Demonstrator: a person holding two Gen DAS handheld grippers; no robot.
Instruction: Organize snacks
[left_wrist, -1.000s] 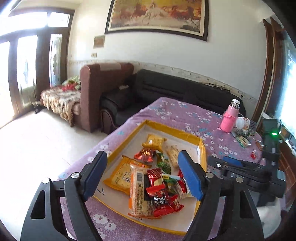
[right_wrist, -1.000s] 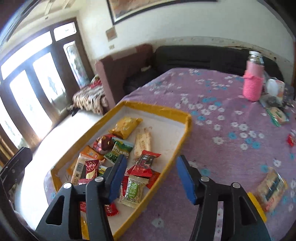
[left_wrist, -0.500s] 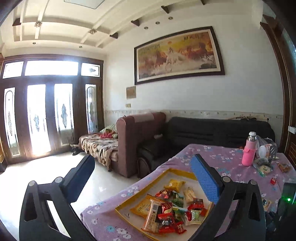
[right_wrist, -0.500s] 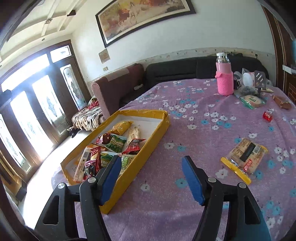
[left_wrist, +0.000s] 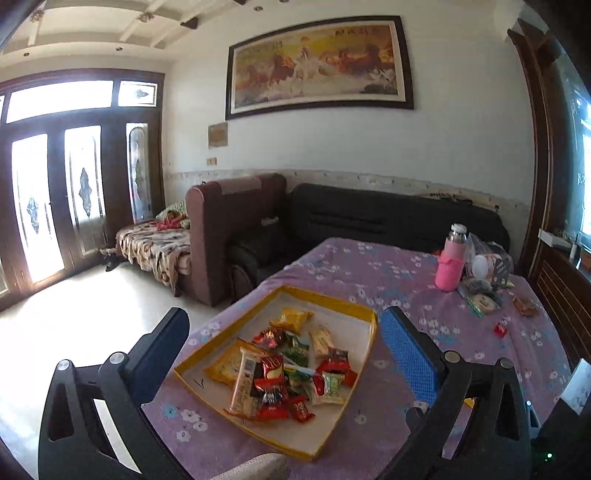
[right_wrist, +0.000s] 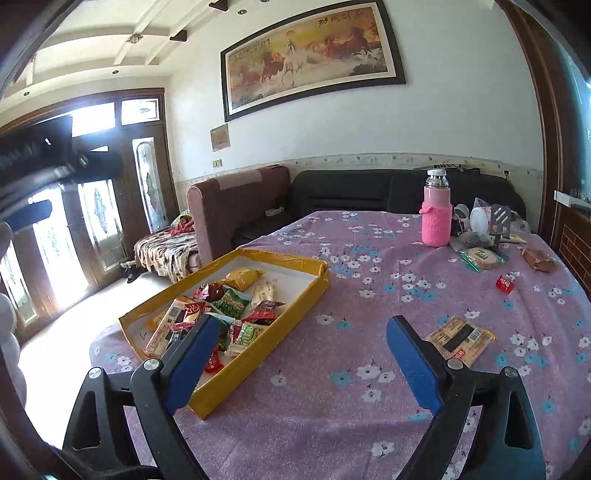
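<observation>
Snacks (left_wrist: 284, 363) sit piled in the yellow-rimmed tray (left_wrist: 334, 311) on the purple floral tablecloth (right_wrist: 369, 258). My left gripper (left_wrist: 284, 354) is wide open with nothing in it, held above the table; in its view the tray falls between the two blue pads, pile nearer the left pad. My right gripper (right_wrist: 299, 363) is also wide open and empty; tray (right_wrist: 258, 363) is off its left jaw, with the left pad overlapping the tray's near corner in the view. One flat packet (right_wrist: 460, 338) lies loose on the cloth just beyond the right jaw, outside the tray. Small red candy (right_wrist: 504, 283) lies further out past that jaw. Pink bottle (right_wrist: 437, 214) stands upright well beyond both jaws, with clutter beside it.
</observation>
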